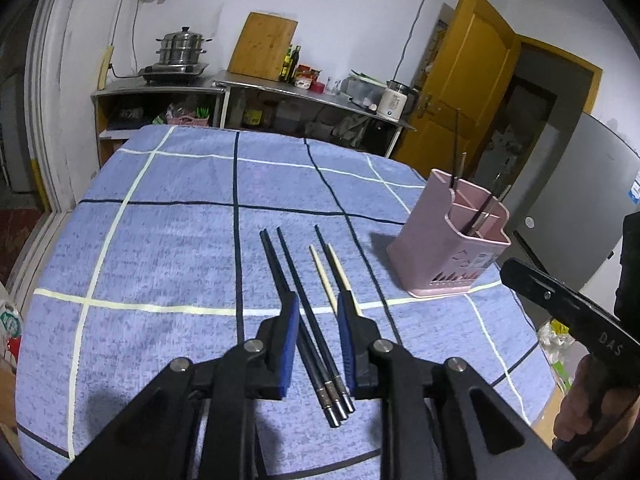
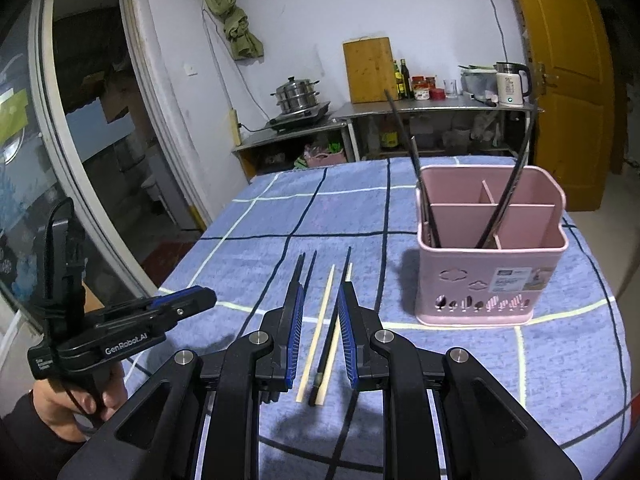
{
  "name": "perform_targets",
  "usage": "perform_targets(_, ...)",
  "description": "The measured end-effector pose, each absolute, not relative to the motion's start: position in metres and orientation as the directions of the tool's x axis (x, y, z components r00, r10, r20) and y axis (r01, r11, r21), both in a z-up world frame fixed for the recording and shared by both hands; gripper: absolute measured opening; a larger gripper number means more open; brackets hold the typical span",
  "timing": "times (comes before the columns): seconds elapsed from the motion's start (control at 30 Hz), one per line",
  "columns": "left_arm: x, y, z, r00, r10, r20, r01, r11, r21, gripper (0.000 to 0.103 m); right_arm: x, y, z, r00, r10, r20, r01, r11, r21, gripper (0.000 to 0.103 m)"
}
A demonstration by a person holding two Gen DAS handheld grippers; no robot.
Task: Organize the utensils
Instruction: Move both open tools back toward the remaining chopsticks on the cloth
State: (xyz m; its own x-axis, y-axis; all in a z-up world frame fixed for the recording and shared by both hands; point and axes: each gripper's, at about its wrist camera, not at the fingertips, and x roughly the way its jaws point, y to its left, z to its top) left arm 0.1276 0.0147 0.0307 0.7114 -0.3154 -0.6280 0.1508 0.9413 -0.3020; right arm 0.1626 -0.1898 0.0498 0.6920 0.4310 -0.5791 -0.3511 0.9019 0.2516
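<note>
The tablecloth is blue, crossed by a wide check of dark navy and cream-white lines. On it lie black chopsticks with silvery metal ends, and at their 3 o'clock pale cream chopsticks. At 2 o'clock stands a pink utensil holder with cloud-shaped cut-outs and a printed label. The left gripper and right gripper are black with blue ribbed pads. At 1 o'clock, a yellow-ochre door
</note>
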Motion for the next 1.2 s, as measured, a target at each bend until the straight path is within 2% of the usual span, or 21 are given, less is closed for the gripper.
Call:
perform_targets(0.63,0.208,0.010,-0.042,0.630,-0.259,-0.732,0.061,0.956,-0.285,0.022,0.195,-0.173,0.001,0.608,0.440,-0.661,-0.349,0.896,0.276,0.019)
perform_targets(1.2,0.221,-0.003,-0.054,0.627,-0.180,-0.758,0.056,0.981,-0.186,0.022,0.205,-0.173,-0.008,0.589,0.441,-0.677,-0.334,0.896,0.293,0.019)
